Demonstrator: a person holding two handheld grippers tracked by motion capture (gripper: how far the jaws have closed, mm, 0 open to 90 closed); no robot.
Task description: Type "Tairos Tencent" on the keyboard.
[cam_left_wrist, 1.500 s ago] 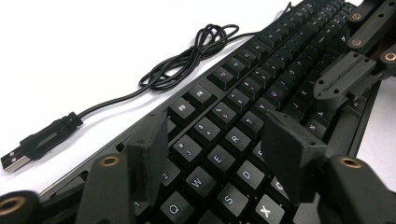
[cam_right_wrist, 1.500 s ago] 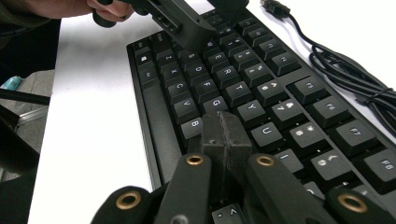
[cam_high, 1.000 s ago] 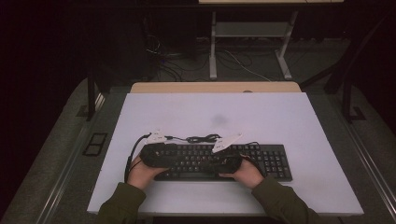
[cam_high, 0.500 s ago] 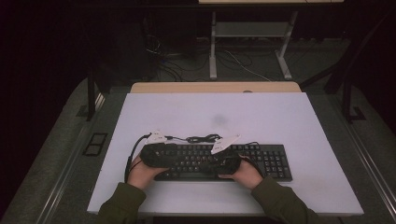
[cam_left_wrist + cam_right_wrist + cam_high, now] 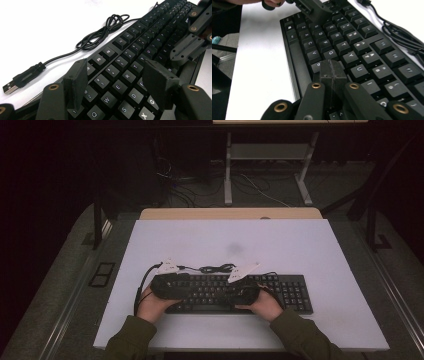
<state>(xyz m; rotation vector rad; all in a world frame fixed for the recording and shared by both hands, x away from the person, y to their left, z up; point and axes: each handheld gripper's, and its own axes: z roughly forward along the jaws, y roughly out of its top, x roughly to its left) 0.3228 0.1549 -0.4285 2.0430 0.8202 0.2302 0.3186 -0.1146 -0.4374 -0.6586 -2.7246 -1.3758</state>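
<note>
Nothing moved: both grippers point(image 5: 172, 286) point(image 5: 245, 292) still over keyboard point(image 5: 292, 292).

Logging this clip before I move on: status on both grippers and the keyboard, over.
Left gripper open, over the keyboard's Q-W-E-R keys. Right gripper shut, empty, tips near the B key. Keyboard flat on the table; its loose cable lies behind, unplugged, not obstructing.
</note>
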